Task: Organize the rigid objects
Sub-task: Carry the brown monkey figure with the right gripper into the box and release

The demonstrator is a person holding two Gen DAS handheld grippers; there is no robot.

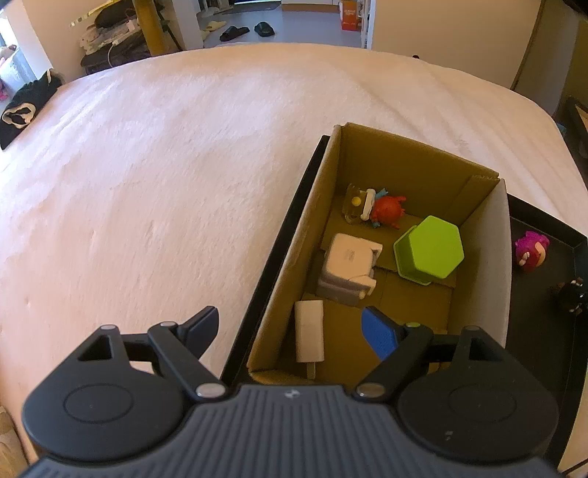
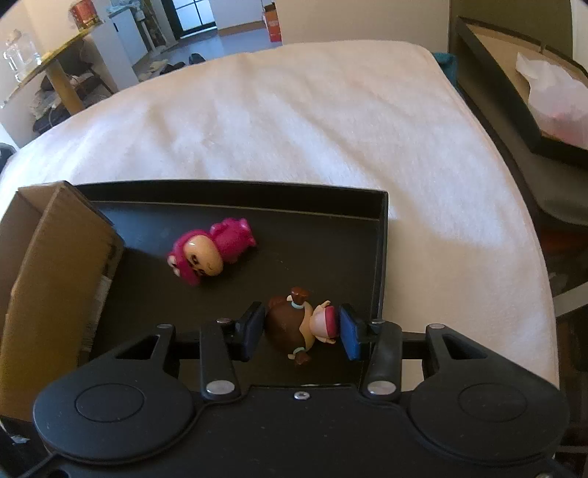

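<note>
A cardboard box point(image 1: 294, 253) stands in a black tray point(image 2: 257, 195) on a white bed. In the box lie a green hexagonal container point(image 1: 430, 250), a white adapter point(image 1: 349, 268), a white bar point(image 1: 309, 331) and a red figure point(image 1: 386, 209). My left gripper point(image 1: 294, 331) is open and empty above the box's near left corner. In the tray beside the box lie a pink bear figure point(image 2: 209, 253) and a brown-haired doll figure point(image 2: 301, 327). My right gripper point(image 2: 301, 331) is open, its fingers on either side of the doll, close to it.
The white furry bedspread point(image 1: 165, 165) stretches to the left and beyond the tray. A second black tray with cardboard and white paper point(image 2: 533, 92) sits at the far right. Furniture, clothes and slippers point(image 1: 246, 31) lie past the bed.
</note>
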